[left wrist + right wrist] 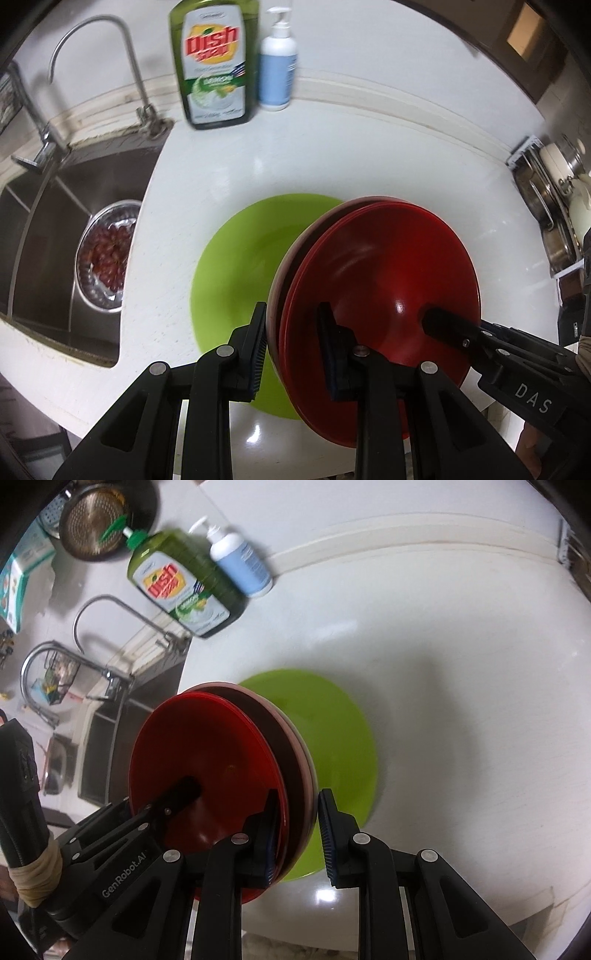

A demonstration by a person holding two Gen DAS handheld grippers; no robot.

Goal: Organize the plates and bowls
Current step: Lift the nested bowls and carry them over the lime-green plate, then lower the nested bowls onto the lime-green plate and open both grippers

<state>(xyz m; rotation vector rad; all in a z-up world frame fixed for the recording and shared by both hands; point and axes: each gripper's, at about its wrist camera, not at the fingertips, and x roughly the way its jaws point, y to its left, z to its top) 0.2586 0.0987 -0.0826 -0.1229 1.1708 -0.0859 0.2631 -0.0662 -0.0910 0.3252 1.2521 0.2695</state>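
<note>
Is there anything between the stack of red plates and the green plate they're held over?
Nothing visible. Both tools, left and right, grip the red plate stack, tilted directly above the green plate, whose surface is bare.

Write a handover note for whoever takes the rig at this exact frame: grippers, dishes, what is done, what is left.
Left gripper: straddling the rim of the red dish stack, one finger on each side; full clamp not confirmed.
Right gripper: straddling the same stack's rim from the opposite side, with a gap at its outer finger.
The stack, red dishes with a pinkish one behind, is held on edge over the green plate, which lies flat on the white counter.
Done: red dishes gathered.
Left: probably set the stack down onto the green plate.
</note>
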